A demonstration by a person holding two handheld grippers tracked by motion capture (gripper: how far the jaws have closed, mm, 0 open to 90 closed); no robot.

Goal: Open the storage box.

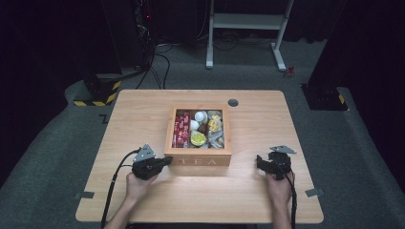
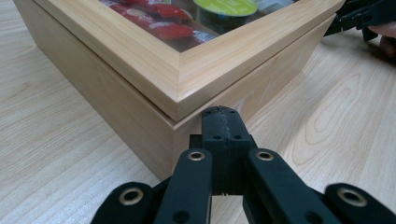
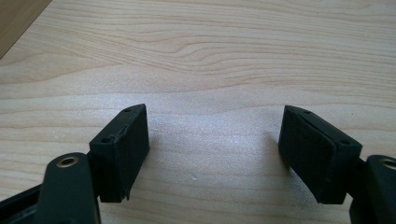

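Note:
A wooden tea box (image 1: 198,160) marked TEA stands mid-table, its glass-paned lid down over red packets (image 1: 181,129), white pods and a yellow-green capsule (image 1: 198,138). My left gripper (image 1: 167,161) is shut, with nothing between its pads, and its tip sits at the box's front left corner. In the left gripper view that tip (image 2: 223,114) rests just under the lid's edge at the corner of the box (image 2: 140,102). My right gripper (image 1: 260,163) lies right of the box, apart from it, open over bare wood (image 3: 212,135).
The wooden table (image 1: 133,114) has a round cable hole (image 1: 233,102) behind the box. Cables trail from both grippers toward the near edge. Beyond the table stand a white metal frame (image 1: 246,21) and dark equipment stands on grey carpet.

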